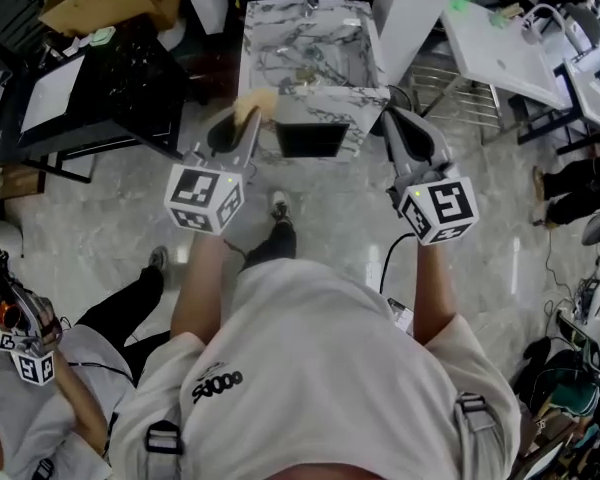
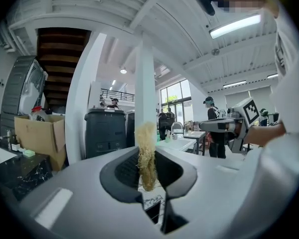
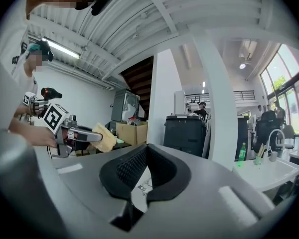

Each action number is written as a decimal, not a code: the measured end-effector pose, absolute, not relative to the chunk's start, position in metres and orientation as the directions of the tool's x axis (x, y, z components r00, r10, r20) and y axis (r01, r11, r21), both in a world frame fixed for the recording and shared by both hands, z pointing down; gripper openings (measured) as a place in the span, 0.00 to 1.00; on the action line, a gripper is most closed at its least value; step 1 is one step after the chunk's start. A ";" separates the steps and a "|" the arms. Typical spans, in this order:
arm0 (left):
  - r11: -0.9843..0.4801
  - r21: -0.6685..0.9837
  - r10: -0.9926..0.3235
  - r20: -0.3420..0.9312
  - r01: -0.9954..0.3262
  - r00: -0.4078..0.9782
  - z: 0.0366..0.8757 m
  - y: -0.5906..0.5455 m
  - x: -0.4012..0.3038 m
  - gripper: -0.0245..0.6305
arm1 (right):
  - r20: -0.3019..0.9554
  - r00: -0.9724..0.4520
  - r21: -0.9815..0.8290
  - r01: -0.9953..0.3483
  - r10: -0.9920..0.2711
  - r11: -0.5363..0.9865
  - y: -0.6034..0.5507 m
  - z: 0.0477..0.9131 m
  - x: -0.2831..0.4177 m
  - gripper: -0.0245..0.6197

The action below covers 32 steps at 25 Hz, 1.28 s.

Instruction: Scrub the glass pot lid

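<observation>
- Head view has us standing back from the sink (image 1: 365, 93), with left tongs (image 1: 242, 120) and right tongs (image 1: 405, 133) raised short of it. We cannot pick out the lid, which is presumably in the basin ahead of them.
- The left tongs pinch a scrubber (image 2: 147, 153), most of it standing past the tips.
- The right tongs are closed down with nothing between them.
- Risk: hard pressing could drag the scrubber out of so slight a hold. An unsteadied glass lid could skid and knock the basin.

left tool (image 2: 148, 169) — clamped on loofah scrubber (image 2: 145, 136) | scrubber upright | cardboard box (image 2: 40, 136) at left
</observation>
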<state>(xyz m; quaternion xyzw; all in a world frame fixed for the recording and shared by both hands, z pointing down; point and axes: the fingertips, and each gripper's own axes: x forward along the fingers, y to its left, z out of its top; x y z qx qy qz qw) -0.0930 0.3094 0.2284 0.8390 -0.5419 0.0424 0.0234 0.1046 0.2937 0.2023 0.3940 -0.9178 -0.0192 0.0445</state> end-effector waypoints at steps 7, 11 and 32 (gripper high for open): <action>-0.438 -0.015 -0.896 0.096 -0.899 0.435 0.225 0.219 -0.129 0.12 | 0.071 -0.672 0.078 -0.733 -0.737 0.675 0.216 0.195 0.073 0.04; -0.457 -0.016 -0.886 0.099 -0.889 0.454 0.228 0.175 -0.142 0.12 | 0.094 -0.658 0.075 -0.743 -0.747 0.665 0.178 0.200 0.059 0.04; -0.521 0.019 -0.831 0.214 -0.853 0.513 0.284 0.039 -0.187 0.12 | 0.264 -0.623 -0.019 -0.766 -0.736 0.642 0.035 0.256 0.001 0.04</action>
